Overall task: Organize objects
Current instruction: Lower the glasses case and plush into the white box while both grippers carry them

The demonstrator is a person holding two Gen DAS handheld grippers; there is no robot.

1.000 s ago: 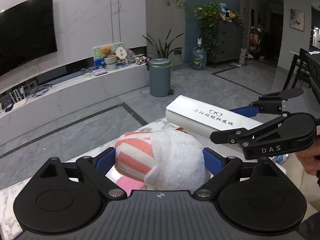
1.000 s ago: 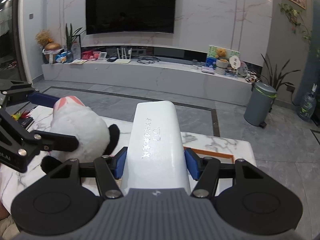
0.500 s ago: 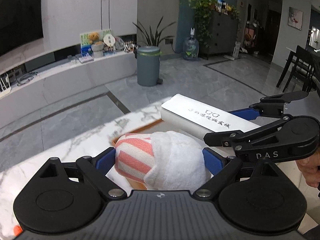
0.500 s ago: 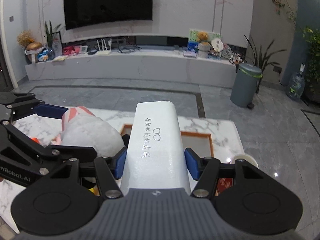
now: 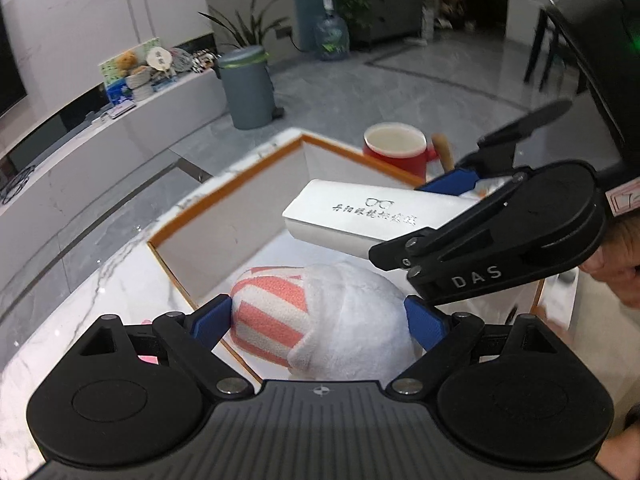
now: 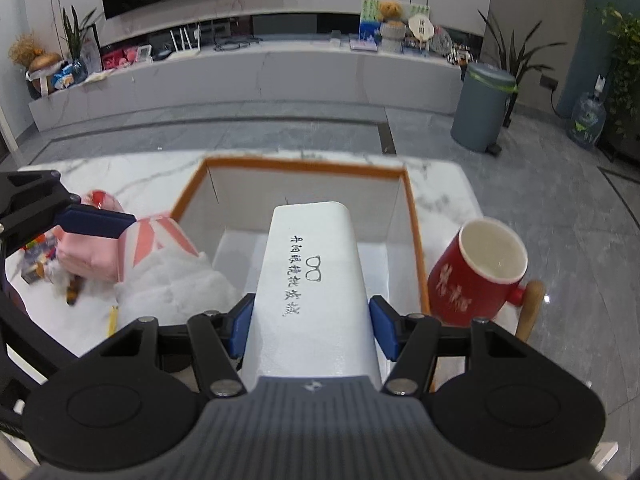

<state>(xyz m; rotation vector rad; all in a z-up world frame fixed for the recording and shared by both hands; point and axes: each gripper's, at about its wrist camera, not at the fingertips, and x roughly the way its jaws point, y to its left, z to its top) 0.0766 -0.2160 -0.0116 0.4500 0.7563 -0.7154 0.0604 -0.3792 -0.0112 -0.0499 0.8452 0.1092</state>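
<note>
Tongs [image 5: 320, 320] clamp plush toy [image 5: 340, 316]; right tongs [image 6: 312, 324] clamp glasses case [image 6: 316, 280].

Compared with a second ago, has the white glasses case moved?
Yes. The glasses case, in the right gripper, has come forward over the orange-rimmed box.

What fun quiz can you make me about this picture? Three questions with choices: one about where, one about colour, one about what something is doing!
1. Where is the mug?
A. inside the box
B. outside the box, on its right
C. on the floor

2. What colour is the mug's outside?
A. red
B. green
C. black

3. What is the left gripper doing?
A. open, empty
B. shut on the plush toy
C. holding the mug

Answers: B, it stands past the orange rim; A, red with a white inside; B, both blue pads press the toy.
</note>
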